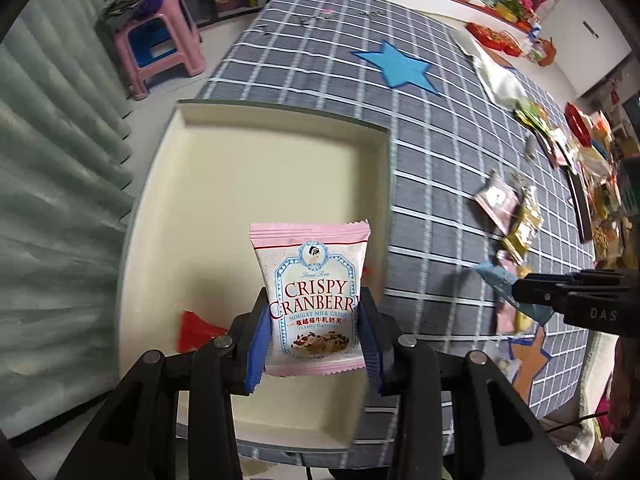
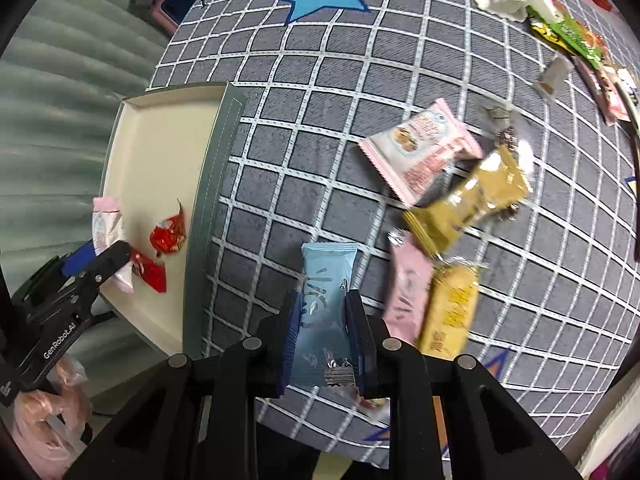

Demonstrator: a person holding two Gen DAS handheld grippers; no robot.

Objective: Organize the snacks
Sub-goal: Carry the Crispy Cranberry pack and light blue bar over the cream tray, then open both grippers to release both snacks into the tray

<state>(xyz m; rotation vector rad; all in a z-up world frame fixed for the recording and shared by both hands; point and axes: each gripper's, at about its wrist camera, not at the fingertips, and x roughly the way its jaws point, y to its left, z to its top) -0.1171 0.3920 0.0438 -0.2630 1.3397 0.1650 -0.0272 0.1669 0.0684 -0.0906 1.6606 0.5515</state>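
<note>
1. Both grippers carry snacks: the left gripper [image 1: 316, 340] clamps a pink cranberry packet [image 1: 310, 300] above the cream tray [image 1: 280, 120]
2. The right gripper [image 2: 324, 340] squeezes a blue packet [image 2: 326, 300] over the checked cloth [image 2: 320, 140]
3. Next each packet should probably be released inside the tray, beside the red candies [image 2: 168, 234]; the loose snack pile [image 2: 448, 200] waits farther away

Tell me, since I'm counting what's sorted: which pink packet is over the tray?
The Crispy Cranberry packet, held in the left gripper above the tray; the other pink packets lie on the cloth.
</note>
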